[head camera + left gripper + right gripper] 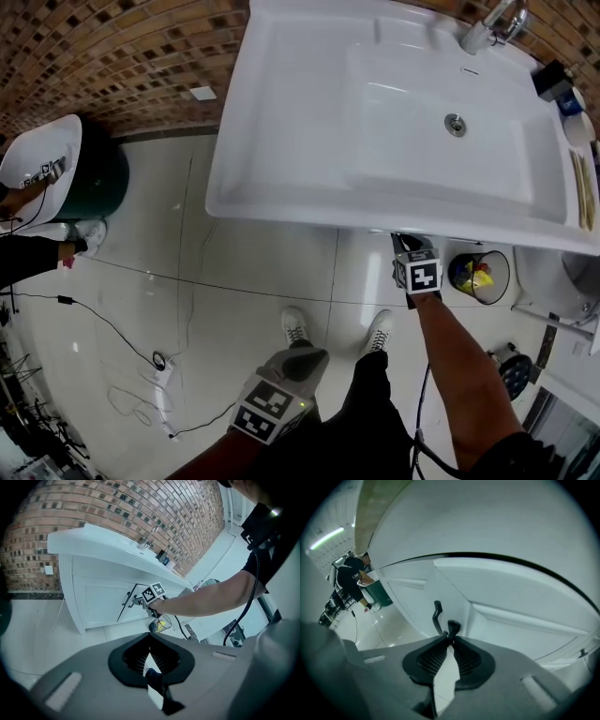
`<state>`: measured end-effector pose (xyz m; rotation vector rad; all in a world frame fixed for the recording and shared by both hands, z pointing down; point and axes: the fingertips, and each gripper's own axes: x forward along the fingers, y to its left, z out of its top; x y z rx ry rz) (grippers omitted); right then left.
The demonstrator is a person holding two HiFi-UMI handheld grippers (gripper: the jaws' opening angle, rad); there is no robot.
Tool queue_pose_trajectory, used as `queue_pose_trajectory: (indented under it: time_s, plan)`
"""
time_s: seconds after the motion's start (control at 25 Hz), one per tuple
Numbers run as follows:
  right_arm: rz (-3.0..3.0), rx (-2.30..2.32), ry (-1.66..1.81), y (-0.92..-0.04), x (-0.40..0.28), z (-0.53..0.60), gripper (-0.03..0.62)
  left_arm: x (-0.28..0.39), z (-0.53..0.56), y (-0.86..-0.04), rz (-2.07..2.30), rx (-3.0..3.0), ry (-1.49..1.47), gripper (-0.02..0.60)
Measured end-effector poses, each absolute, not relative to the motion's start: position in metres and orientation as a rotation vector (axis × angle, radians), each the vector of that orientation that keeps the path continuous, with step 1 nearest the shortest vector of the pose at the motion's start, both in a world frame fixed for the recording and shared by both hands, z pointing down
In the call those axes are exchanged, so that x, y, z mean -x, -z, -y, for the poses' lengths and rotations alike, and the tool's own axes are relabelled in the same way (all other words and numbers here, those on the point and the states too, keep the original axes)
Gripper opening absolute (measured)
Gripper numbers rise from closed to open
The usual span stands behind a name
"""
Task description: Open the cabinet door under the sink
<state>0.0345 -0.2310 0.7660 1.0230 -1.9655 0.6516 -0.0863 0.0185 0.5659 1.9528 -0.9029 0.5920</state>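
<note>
Grey left tongs (150, 645) hang clenched and empty well below the sink (281, 187); the right tongs (449, 637) are clamped on the dark handle (437, 615) of the cabinet door (520, 592) just under the sink. Best to pull outward steadily along the hinge arc so the thin handle doesn't slip.

The white panelled cabinet door (520, 597) under the sink stood slightly ajar, with a thin dark gap along its opening edge, and its slim dark handle (453, 627), standing out from the front near that edge, was pinched between the right gripper's (451, 638) closed jaws.
</note>
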Motion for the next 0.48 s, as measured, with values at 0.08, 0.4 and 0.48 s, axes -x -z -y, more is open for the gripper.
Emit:
queue_pose_trajectory:
  time_s: [0.08,0.4,0.48]
  plan:
    - [1.97,-0.982,-0.671,-0.767,-0.037,0.211,0.034,0.082,-0.02,-0.565,0.893,-1.953,-0.596,0.012]
    - [1.981,-0.919,-0.662,-0.765,-0.056,0.161,0.032,0.056,-0.022,-0.558,0.842,-2.0,-0.637,0.011]
    - [1.982,-0.909,-0.665,-0.765,-0.06,0.153,0.032,0.05,-0.023,-0.556,0.825,-2.013,-0.651,0.011]
